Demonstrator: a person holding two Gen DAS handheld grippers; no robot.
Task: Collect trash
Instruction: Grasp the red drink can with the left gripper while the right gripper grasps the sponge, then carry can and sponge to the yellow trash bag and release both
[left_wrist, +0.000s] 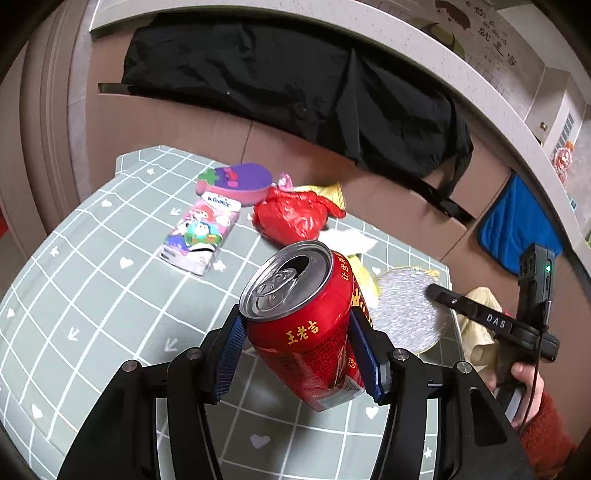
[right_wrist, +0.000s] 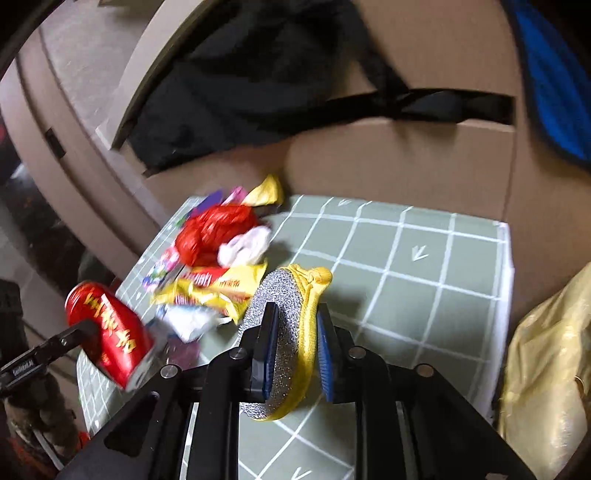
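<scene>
Left gripper (left_wrist: 299, 354) grasps red can (left_wrist: 306, 325), tilted above checked table (left_wrist: 92, 295). Right gripper (right_wrist: 297, 354) clamps glittery yellow-edged pad (right_wrist: 284, 332), wrappers (right_wrist: 218, 284) far left.

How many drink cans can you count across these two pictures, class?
1. The red can is held tilted between the left gripper's pads above the table; the right wrist view shows the same can. Others could be hidden under the wrapper pile.
</scene>
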